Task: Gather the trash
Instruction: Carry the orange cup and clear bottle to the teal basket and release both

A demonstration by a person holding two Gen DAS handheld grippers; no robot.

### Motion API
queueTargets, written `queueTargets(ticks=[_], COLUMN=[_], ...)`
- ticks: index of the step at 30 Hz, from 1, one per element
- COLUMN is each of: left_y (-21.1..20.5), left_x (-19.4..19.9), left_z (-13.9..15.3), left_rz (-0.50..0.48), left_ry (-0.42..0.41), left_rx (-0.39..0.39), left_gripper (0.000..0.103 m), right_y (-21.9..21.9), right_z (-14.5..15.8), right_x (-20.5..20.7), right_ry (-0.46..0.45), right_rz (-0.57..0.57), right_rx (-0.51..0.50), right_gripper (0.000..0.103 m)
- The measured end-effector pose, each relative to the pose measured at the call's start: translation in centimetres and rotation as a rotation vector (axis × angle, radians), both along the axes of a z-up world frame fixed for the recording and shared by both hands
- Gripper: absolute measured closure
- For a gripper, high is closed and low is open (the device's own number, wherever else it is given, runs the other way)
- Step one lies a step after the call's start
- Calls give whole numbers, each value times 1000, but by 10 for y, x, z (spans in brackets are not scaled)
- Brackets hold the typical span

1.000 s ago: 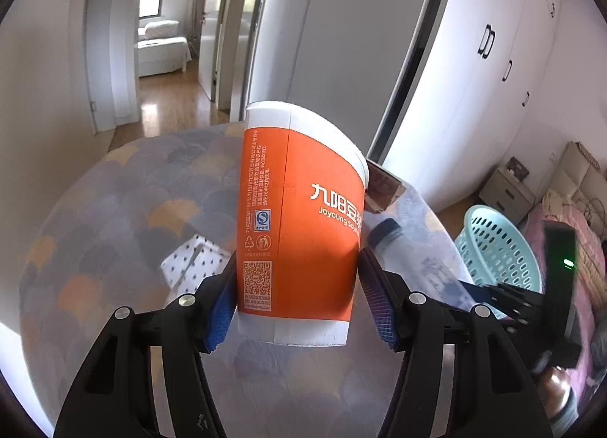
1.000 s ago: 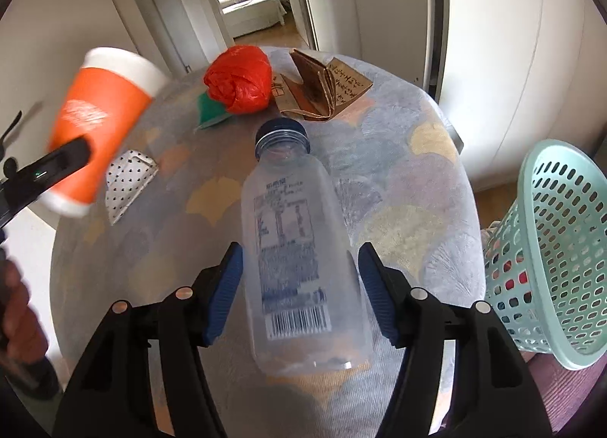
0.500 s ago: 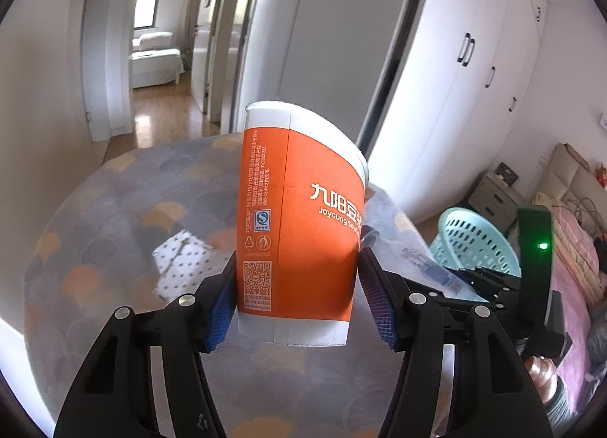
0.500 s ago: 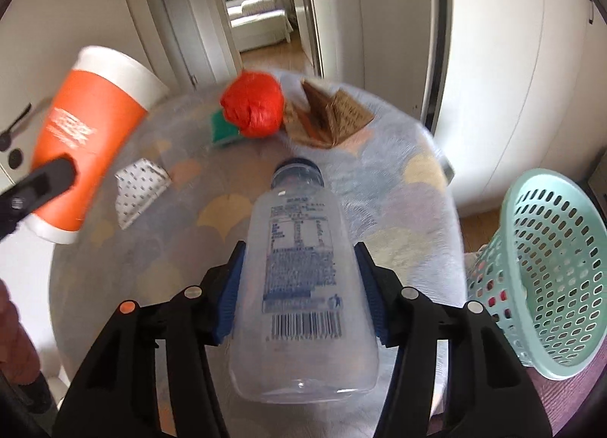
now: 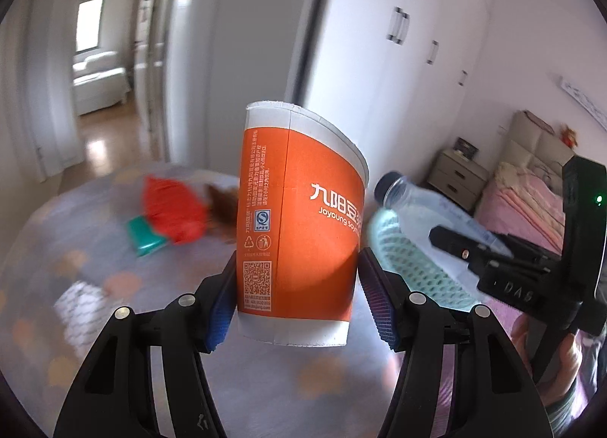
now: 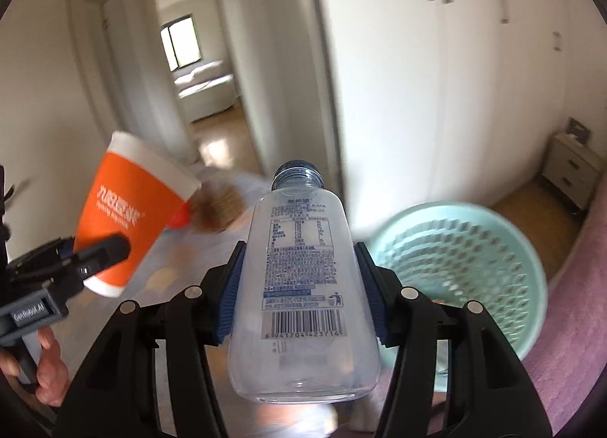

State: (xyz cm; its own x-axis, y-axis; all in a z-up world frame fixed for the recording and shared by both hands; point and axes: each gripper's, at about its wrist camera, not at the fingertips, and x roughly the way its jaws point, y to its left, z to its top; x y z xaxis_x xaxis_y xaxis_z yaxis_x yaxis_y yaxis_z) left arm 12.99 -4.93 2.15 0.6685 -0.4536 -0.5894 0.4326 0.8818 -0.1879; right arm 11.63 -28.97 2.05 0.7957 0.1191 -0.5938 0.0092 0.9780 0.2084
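My left gripper (image 5: 299,297) is shut on an orange and white paper cup (image 5: 299,248) and holds it upright above the round table (image 5: 95,248). My right gripper (image 6: 299,297) is shut on a clear plastic bottle (image 6: 303,286) with a dark cap, lifted off the table. The bottle also shows in the left wrist view (image 5: 428,210), and the cup in the right wrist view (image 6: 129,210). A mint green perforated basket (image 6: 466,259) stands to the right of the table, just right of the bottle; it also shows in the left wrist view (image 5: 409,259).
On the table lie a red plastic bag (image 5: 170,210), a green object (image 5: 146,239), brown paper (image 5: 224,206) and a dotted white wrapper (image 5: 81,301). White wardrobe doors (image 6: 474,77) stand behind. A pink bed (image 5: 523,206) and a nightstand (image 5: 459,176) are at the right.
Both grippers have risen and swung right with their loads. The bottle is lifted off the table and now sits closer to the basket. The view is motion-blurred.
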Motion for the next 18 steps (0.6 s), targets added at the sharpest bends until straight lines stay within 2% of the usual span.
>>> queueTargets(ticks=[8,18], left_y=[-89,-183], left_x=[25,61], left_z=[-17,-75], left_rz=[-149,-243], left_ry=[58,201], left_rx=[15,85], left_gripper=[44,44], right_y=[-89,-151], right_z=[-13,-47], right_x=[-6,-3], right_ry=[17,84], right_rz=[-195,-335], right_rx=[75,138], right_gripper=[51,51])
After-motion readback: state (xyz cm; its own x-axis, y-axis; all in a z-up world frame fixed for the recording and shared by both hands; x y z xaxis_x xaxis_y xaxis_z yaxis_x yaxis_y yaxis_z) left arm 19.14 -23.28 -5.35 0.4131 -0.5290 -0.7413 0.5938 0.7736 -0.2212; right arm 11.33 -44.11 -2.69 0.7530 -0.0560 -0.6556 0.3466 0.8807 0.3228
